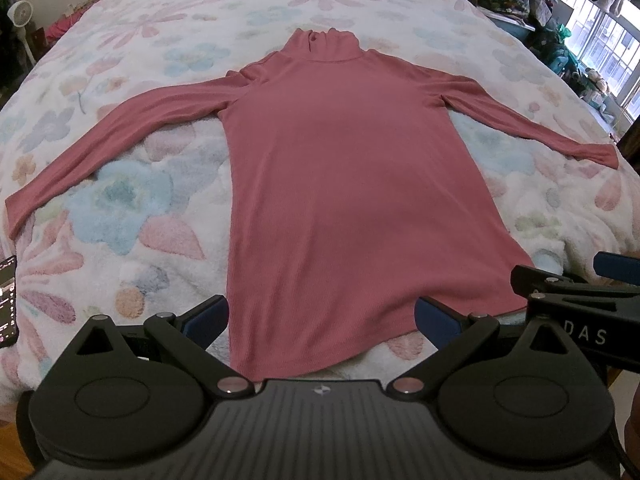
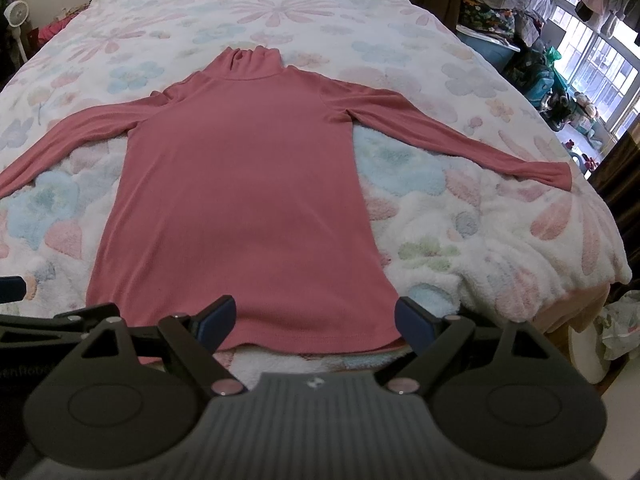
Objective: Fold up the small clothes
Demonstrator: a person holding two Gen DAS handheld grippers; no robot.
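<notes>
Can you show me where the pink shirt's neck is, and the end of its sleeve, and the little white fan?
Turtleneck collar [image 1: 326,42], left wrist view, on the folded neck band.
Sleeve cuff [image 2: 558,174], right wrist view, on the sleeve's far right end.
White fan [image 2: 14,12], right wrist view, on its round head.

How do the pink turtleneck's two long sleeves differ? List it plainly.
The left sleeve angles down toward the hem side, its cuff nearer the camera; the right sleeve runs out more sideways, its cuff farther up the floral fleece blanket. Both lie flat, unfolded, spread away from the pink ribbed turtleneck top.
</notes>
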